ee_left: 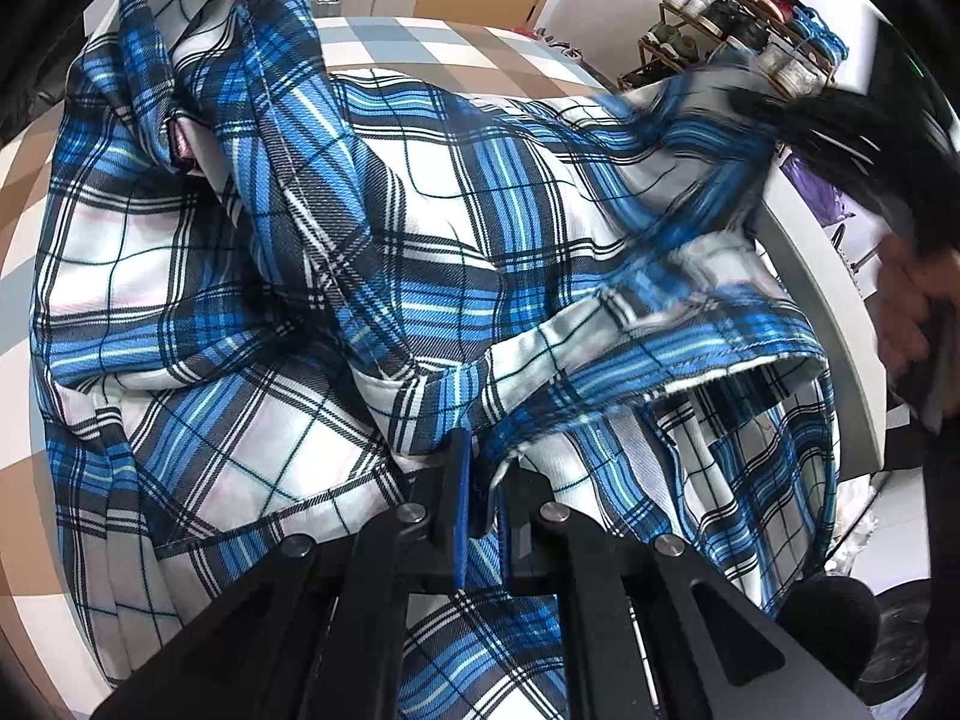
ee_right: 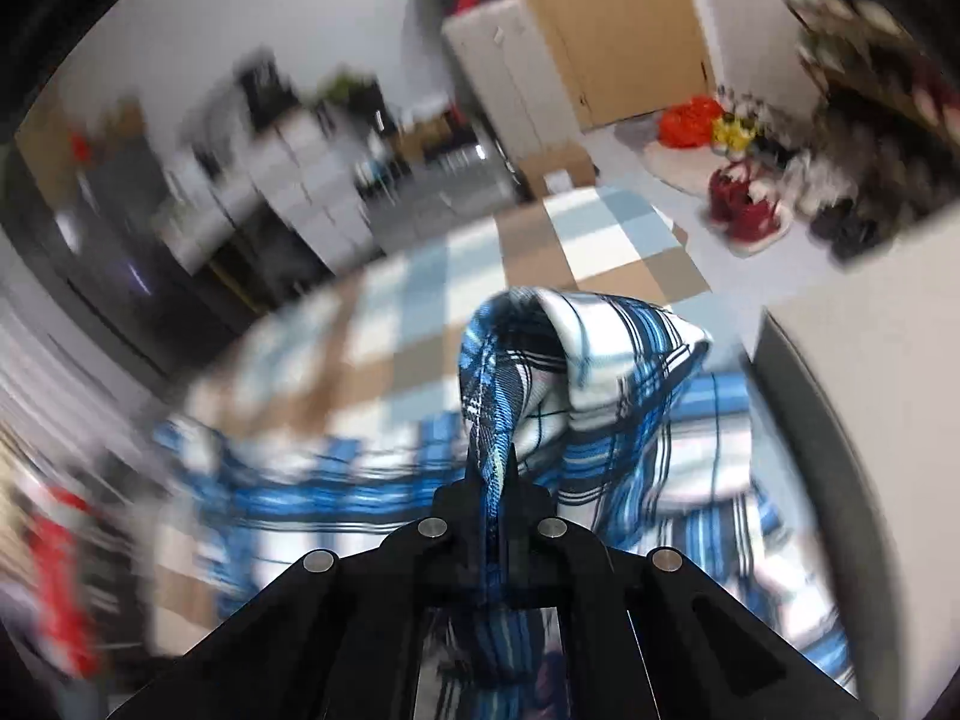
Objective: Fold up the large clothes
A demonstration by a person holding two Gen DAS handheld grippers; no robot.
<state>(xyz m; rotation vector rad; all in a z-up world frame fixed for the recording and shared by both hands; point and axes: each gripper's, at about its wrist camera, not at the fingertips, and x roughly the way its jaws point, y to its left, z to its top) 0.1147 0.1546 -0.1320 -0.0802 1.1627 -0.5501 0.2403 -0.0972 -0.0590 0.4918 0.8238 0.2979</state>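
Note:
A large blue, white and black plaid shirt (ee_left: 336,276) lies crumpled on a checkered brown, white and grey-blue cloth surface (ee_left: 420,42). My left gripper (ee_left: 480,456) is shut on a fold of the shirt near its lower edge. My right gripper (ee_right: 493,468) is shut on another bunched part of the same shirt (ee_right: 576,372) and holds it lifted above the surface. In the left wrist view the right gripper appears blurred at the upper right (ee_left: 840,120), with the fabric stretched toward it.
A shoe rack (ee_left: 738,30) stands at the back right. A white curved edge (ee_left: 822,300) borders the surface on the right. Red shoes (ee_right: 744,204), a wooden door (ee_right: 630,18) and grey cabinets (ee_right: 288,180) show beyond, blurred.

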